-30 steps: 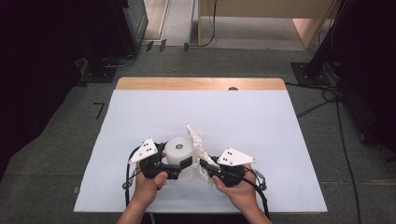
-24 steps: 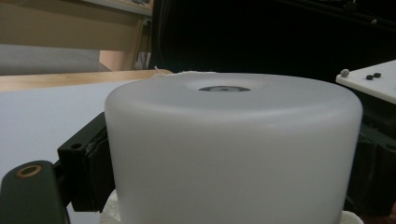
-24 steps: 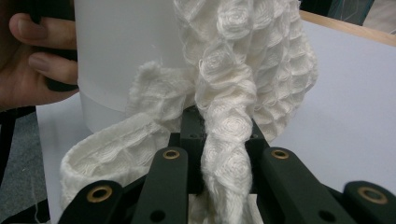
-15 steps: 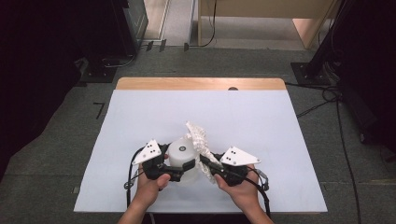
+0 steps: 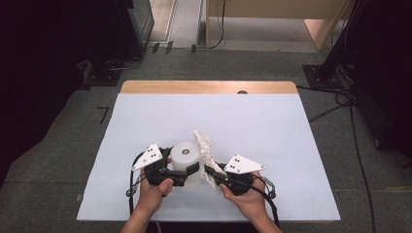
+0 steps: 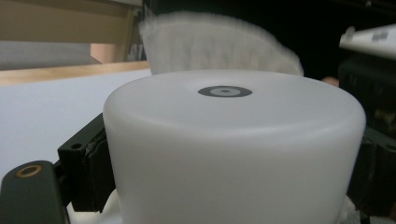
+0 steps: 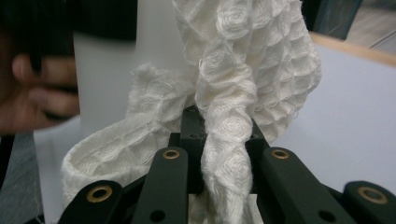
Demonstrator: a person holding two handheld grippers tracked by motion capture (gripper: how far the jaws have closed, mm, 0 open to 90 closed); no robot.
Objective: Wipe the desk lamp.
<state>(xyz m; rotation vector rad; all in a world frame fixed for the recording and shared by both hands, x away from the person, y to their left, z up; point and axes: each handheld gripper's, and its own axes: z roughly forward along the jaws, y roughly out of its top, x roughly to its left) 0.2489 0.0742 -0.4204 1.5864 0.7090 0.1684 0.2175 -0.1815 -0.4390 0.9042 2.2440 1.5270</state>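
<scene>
The left gripper point(image 5: 187, 171) is closed around a white cylinder point(image 5: 186, 154) near the front edge of the worktop point(image 5: 291, 145). The right gripper point(image 5: 210, 170) pinches a white waffle cloth point(image 5: 204, 148) just beside the cylinder. Wiping seems in progress; how much remains I cannot tell.

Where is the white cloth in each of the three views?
High view: the white cloth stands right of the white cylinder, held by the right claw.
Left gripper view: blurred, behind the cylinder, top centre.
Right gripper view: centre, pinched between the jaws.
Shared landmark: the cylinder.
</scene>
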